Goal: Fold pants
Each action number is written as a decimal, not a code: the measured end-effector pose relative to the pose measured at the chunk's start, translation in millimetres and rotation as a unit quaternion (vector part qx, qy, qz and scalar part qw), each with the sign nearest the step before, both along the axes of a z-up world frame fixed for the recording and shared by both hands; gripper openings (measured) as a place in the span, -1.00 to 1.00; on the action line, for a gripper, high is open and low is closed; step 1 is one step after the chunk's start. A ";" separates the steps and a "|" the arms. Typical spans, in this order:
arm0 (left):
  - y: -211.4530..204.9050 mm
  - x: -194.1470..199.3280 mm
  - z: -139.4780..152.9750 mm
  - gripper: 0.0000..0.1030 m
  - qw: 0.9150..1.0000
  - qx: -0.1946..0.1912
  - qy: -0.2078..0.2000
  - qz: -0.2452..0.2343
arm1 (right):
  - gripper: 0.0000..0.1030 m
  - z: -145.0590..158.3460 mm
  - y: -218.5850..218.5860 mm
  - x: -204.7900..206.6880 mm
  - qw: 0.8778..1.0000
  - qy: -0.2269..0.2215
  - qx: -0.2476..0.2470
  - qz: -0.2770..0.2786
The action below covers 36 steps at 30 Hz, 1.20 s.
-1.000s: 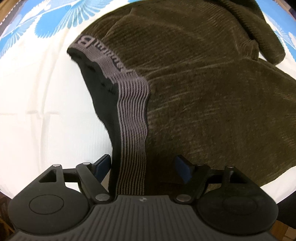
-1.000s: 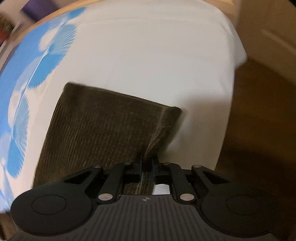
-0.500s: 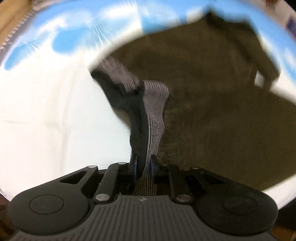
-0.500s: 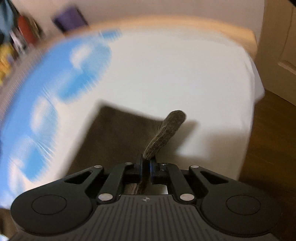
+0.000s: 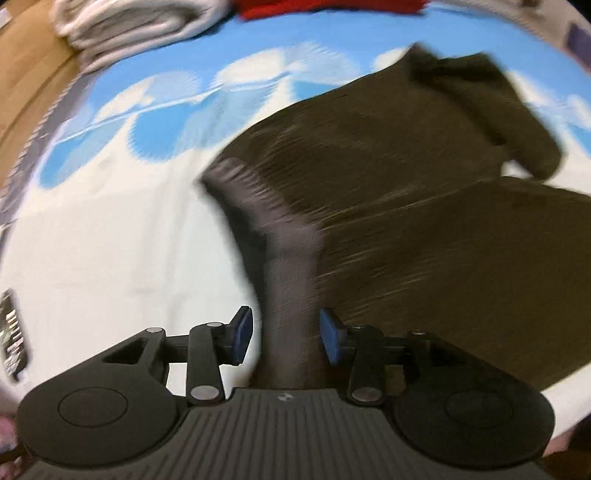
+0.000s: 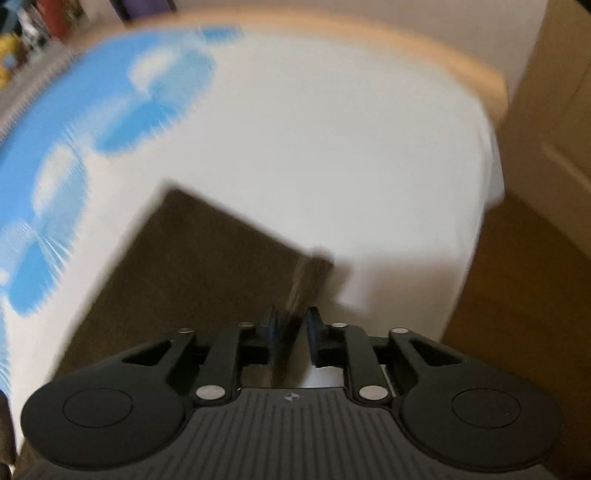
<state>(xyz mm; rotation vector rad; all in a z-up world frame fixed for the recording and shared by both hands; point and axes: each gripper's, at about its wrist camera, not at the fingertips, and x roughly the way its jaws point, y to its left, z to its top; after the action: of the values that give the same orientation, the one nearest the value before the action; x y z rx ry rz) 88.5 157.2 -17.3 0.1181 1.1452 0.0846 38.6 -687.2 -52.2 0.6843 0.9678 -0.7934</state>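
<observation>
Dark brown ribbed pants (image 5: 406,206) lie spread over the bed. Their grey striped waistband (image 5: 290,280) rises in a bunched strip into my left gripper (image 5: 285,334). Its jaws are opening; the blue pads (image 5: 242,332) stand a little off the band, which is still between them. In the right wrist view a pant leg (image 6: 192,258) lies flat, and its lifted corner (image 6: 308,280) sticks up between the jaws of my right gripper (image 6: 294,328). Those jaws are opening too, and the pads look slack on the cloth. Both views are blurred.
The bed has a white sheet (image 6: 332,155) and a blue and white patterned cover (image 5: 177,96). Folded pale laundry (image 5: 125,26) and something red (image 5: 332,7) lie at the far side. The bed's edge and the wooden floor (image 6: 517,314) are on the right, with a door (image 6: 554,110) beyond.
Both grippers closed on the cloth and rose with it, the left on the waistband, the right on the leg corner. Now both sets of jaws stand wider apart than half a second ago.
</observation>
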 end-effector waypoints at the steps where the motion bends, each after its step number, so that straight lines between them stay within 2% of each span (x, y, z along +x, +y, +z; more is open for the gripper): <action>1: -7.8 4.5 -4.0 -0.13 1.000 -0.017 0.010 -0.011 | -0.55 8.9 7.0 1.4 1.000 -0.018 -0.018 0.011; 3: -19.9 8.3 -22.4 -0.13 0.998 -0.032 0.054 -0.028 | -0.48 21.2 18.1 9.7 0.997 -0.046 -0.050 0.045; 4: -23.8 13.3 -36.5 -0.13 0.995 -0.025 0.088 -0.036 | -0.48 24.2 22.5 12.8 0.995 -0.052 -0.059 0.064; 5: -29.4 14.8 -53.1 -0.13 0.990 -0.003 0.130 -0.047 | -0.48 26.1 29.3 17.9 0.993 -0.054 -0.064 0.083; 6: -37.5 15.0 -65.6 -0.08 0.986 0.026 0.153 -0.065 | -0.48 25.6 34.7 24.9 0.992 -0.057 -0.062 0.099; 7: -47.2 14.6 -65.9 -0.02 0.984 0.053 0.142 -0.088 | -0.48 24.5 36.9 29.5 0.991 -0.062 -0.056 0.109; 8: -52.0 16.0 -61.3 -0.02 0.985 0.063 0.127 -0.093 | -0.48 26.1 40.6 29.9 0.990 -0.071 -0.048 0.116; 11: -57.3 17.2 -34.1 -0.01 0.993 0.047 0.070 -0.077 | -0.48 38.3 51.3 33.1 0.984 -0.117 -0.053 0.128; 14: -66.3 12.9 -1.0 0.15 0.997 0.036 -0.008 -0.070 | -0.49 54.2 71.4 39.1 0.968 -0.172 -0.081 0.161; 15: -69.3 12.6 12.6 0.26 0.997 0.031 -0.042 -0.062 | -0.49 58.2 79.6 40.8 0.963 -0.179 -0.091 0.179; 19: -85.5 29.1 61.8 0.30 0.989 -0.015 -0.143 -0.019 | -0.49 69.5 114.2 57.7 0.947 -0.183 -0.104 0.242; 23: -109.2 61.6 99.1 0.30 0.978 -0.018 -0.210 -0.004 | -0.47 82.1 153.0 74.5 0.929 -0.206 -0.099 0.290; 25: -126.6 81.8 106.5 0.30 0.973 -0.030 -0.227 -0.004 | -0.41 87.1 173.4 85.4 0.921 -0.217 -0.085 0.312; 28: -154.6 110.8 88.2 0.30 0.968 -0.056 -0.246 -0.018 | -0.39 89.5 202.8 98.6 0.912 -0.222 -0.073 0.337; 29: -162.8 115.9 80.7 0.30 0.970 -0.061 -0.232 -0.029 | -0.39 89.8 212.9 103.9 0.909 -0.223 -0.066 0.345; 30: -173.3 123.9 73.2 0.26 0.978 -0.059 -0.199 -0.036 | -0.39 88.8 222.4 110.2 0.907 -0.224 -0.056 0.352; 32: -189.1 140.5 60.6 -0.03 0.985 -0.057 -0.154 -0.046 | -0.40 82.7 236.1 124.9 0.908 -0.222 -0.026 0.356; 33: -194.4 143.9 56.5 -0.36 0.987 -0.060 -0.142 -0.050 | -0.46 77.6 241.7 136.8 0.910 -0.218 -0.003 0.353; 34: -199.3 152.2 52.9 -0.50 0.987 -0.065 -0.138 -0.050 | -0.52 71.3 247.3 148.1 0.912 -0.213 0.018 0.349; 35: -203.7 158.9 51.3 -0.50 0.987 -0.070 -0.139 -0.048 | -0.61 65.8 252.9 157.8 0.915 -0.209 0.039 0.343; 36: -206.8 164.2 50.5 -0.50 0.986 -0.075 -0.141 -0.046 | -0.61 58.6 259.0 168.2 0.918 -0.204 0.059 0.335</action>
<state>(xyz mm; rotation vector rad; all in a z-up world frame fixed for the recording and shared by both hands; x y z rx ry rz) 252.7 -49.6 33.2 0.0248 0.8591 -0.0659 206.9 -428.2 6.3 0.5367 0.7898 0.0198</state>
